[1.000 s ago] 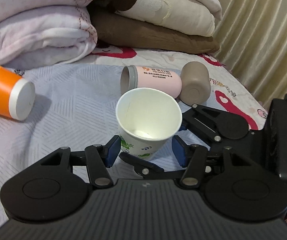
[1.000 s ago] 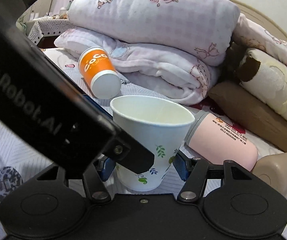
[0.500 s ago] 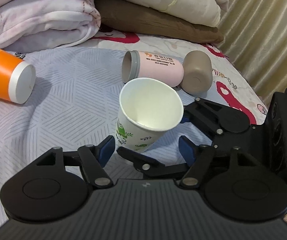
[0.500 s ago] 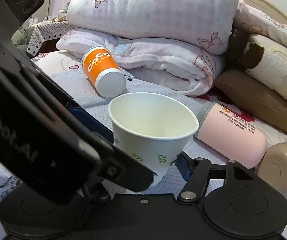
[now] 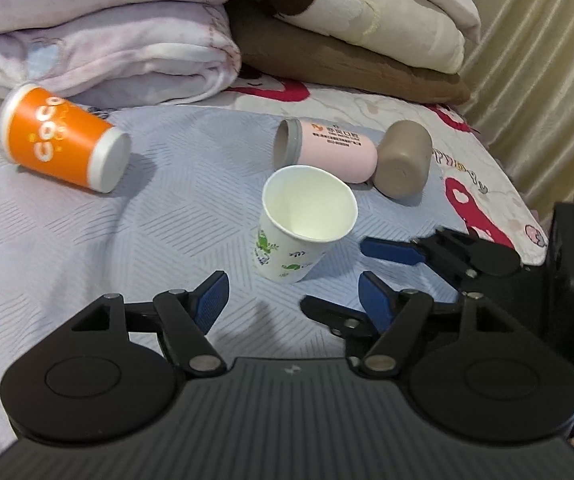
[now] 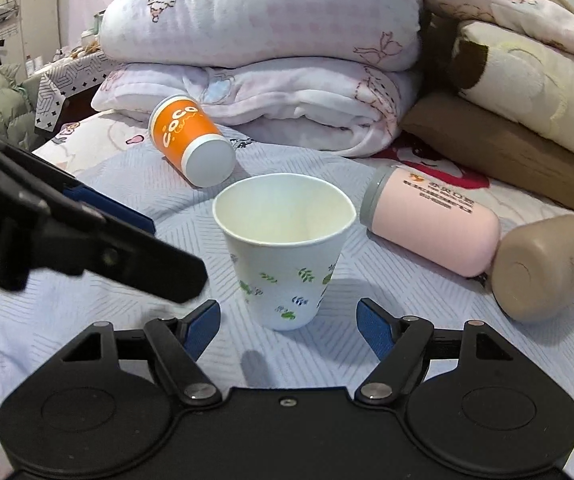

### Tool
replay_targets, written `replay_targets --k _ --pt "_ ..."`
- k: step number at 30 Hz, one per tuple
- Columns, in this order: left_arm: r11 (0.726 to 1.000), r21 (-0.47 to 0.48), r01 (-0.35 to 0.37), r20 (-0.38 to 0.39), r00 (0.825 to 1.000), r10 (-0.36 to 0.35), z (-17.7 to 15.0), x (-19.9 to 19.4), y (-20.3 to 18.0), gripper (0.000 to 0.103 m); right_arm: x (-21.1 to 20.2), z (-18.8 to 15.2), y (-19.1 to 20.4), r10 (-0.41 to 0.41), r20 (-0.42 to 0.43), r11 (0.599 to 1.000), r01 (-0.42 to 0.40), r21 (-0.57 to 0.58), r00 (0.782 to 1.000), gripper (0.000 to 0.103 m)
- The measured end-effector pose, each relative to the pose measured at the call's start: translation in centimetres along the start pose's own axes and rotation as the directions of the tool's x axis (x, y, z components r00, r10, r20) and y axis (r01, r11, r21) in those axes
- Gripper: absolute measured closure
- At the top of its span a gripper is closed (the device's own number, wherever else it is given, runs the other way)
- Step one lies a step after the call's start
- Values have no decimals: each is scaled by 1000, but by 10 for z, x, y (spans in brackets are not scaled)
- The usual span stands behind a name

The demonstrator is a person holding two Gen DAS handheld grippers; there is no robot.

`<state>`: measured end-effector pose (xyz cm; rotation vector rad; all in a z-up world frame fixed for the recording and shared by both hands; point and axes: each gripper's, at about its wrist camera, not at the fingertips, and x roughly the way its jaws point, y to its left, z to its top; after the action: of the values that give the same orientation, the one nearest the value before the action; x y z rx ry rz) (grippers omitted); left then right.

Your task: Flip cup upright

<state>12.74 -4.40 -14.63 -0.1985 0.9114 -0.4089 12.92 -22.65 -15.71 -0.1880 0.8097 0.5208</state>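
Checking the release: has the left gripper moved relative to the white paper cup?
Yes. The left gripper has backed away from the white paper cup, which now stands clear beyond its open fingertips.

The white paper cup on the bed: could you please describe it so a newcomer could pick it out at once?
On the lilac bedspread, below the folded quilts, four cups sit. The white paper cup with green leaf prints is the only one standing upright; the others lie sideways.

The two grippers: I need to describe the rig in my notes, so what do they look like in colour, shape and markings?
Both look alike. The left gripper and right gripper have matte black bodies with a ribbed top face, two round discs, and black linkage arms joined by silver rivets. The fingers carry blue ridged pads. No cables, sleeves or readable markings show.
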Motion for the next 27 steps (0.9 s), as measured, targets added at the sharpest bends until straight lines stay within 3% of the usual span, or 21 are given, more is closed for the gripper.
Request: replay_targets --k 6,11,17,27 --pt "998 -37 -43 24 999 44 -2 -36 -6 32 -35 -5 1 4 -20 993 -2 120 1000 24" --pt "996 -77 -49 -13 999 48 -1 -62 -12 32 -65 -2 3 -40 -13 980 42 196 999 24" --pt "987 -39 -154 -11 988 153 0 -98 -30 32 -105 17 2 -113 -50 961 122 249 992 24" --pt "983 42 -181 1 984 181 1 -149 -61 27 -166 40 15 -184 -50 951 191 243 982 21"
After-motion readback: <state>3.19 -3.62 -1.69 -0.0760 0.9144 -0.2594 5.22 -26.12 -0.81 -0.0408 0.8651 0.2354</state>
